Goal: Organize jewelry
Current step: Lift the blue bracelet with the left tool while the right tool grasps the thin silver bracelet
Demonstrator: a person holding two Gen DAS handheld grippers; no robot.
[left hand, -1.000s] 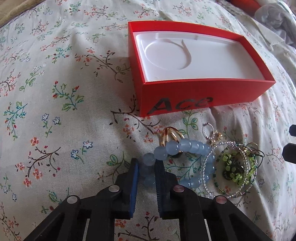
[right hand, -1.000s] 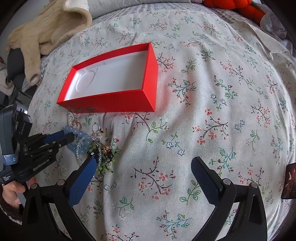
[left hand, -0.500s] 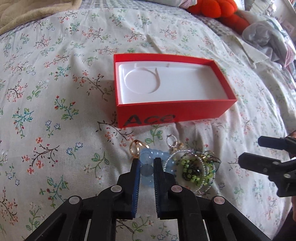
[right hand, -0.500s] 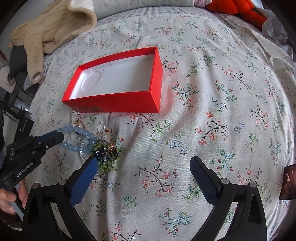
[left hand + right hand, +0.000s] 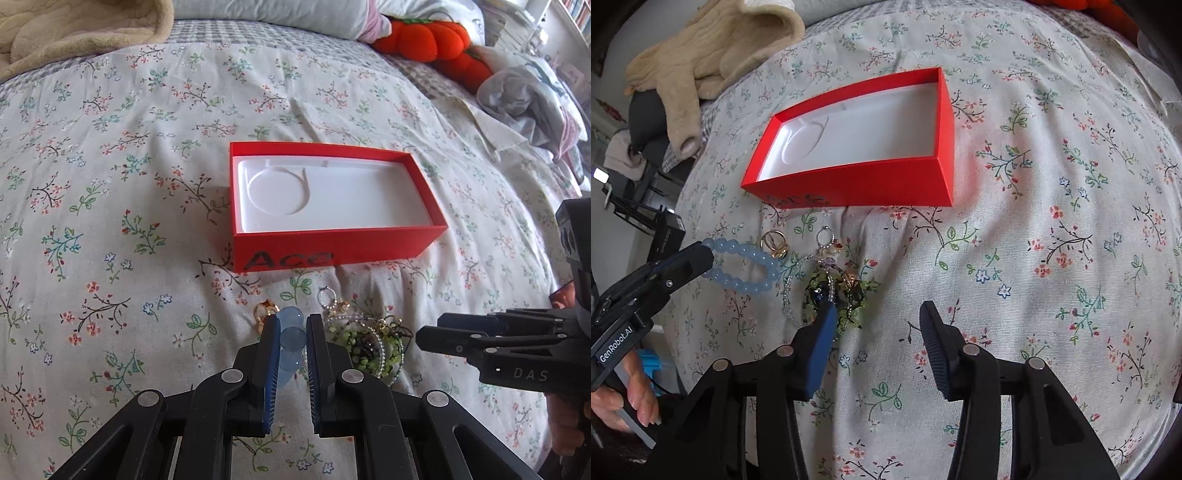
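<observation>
My left gripper (image 5: pixel 290 325) is shut on a pale blue bead bracelet (image 5: pixel 291 338) and holds it lifted above the bedspread; the loop hangs from it in the right wrist view (image 5: pixel 746 267). A red box (image 5: pixel 332 251) with a white insert lies open just beyond. A tangle of green beaded jewelry (image 5: pixel 364 345), a gold ring (image 5: pixel 264 310) and a silver earring (image 5: pixel 327 297) lie on the bed before the box. My right gripper (image 5: pixel 877 314) is open and empty, close over the green tangle (image 5: pixel 834 288).
The floral bedspread (image 5: pixel 110 221) lies under everything. A beige blanket (image 5: pixel 74 33) lies at the far left, an orange plush (image 5: pixel 424 37) and crumpled clothes (image 5: pixel 528 99) at the far right. The bed's left edge drops off in the right wrist view (image 5: pixel 676 206).
My left gripper has risen and pulled back with the blue bracelet, lifting it off the pile. My right gripper has moved in toward the green tangle and has narrowed somewhat.
</observation>
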